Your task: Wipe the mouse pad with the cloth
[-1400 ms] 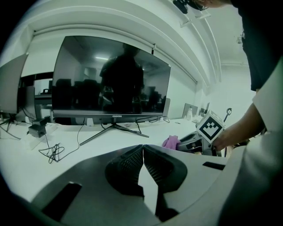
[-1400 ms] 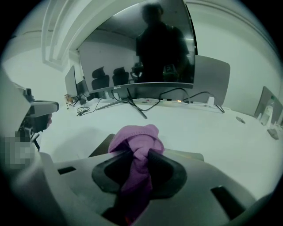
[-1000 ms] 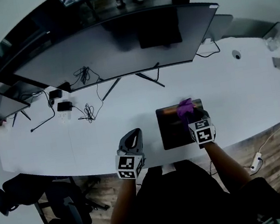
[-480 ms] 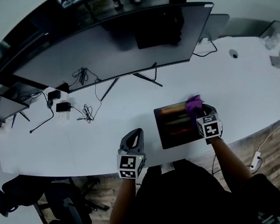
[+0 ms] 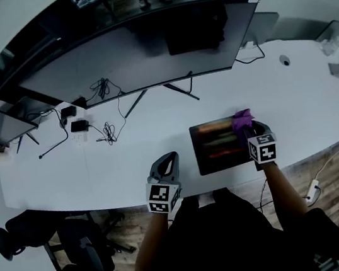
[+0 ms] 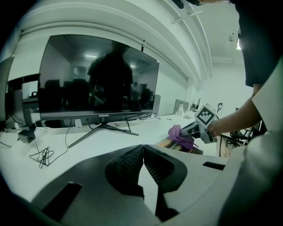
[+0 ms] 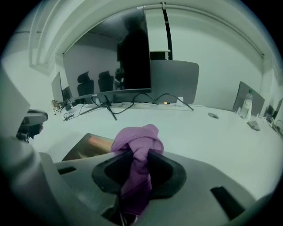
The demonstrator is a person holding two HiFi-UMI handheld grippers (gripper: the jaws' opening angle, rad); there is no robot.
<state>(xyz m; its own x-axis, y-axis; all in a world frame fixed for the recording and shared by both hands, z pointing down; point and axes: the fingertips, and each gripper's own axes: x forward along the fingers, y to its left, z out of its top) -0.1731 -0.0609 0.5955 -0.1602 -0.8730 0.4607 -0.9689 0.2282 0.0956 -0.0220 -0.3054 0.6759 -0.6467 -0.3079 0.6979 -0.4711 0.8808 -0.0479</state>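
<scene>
Right hand-held gripper point(image 5: 249, 127) is clamped on the purple cloth point(image 5: 241, 118) at the mouse pad point(image 5: 217, 147) corner, left hand-held gripper point(image 5: 167, 158) is pinched closed, empty.

The only legible mark is the brand name "coocaa", in small pale letters at the middle of the lower bezel point(image 6: 102, 115) of the wide monitor point(image 6: 97, 75) on the bench point(image 6: 93, 145).
</scene>
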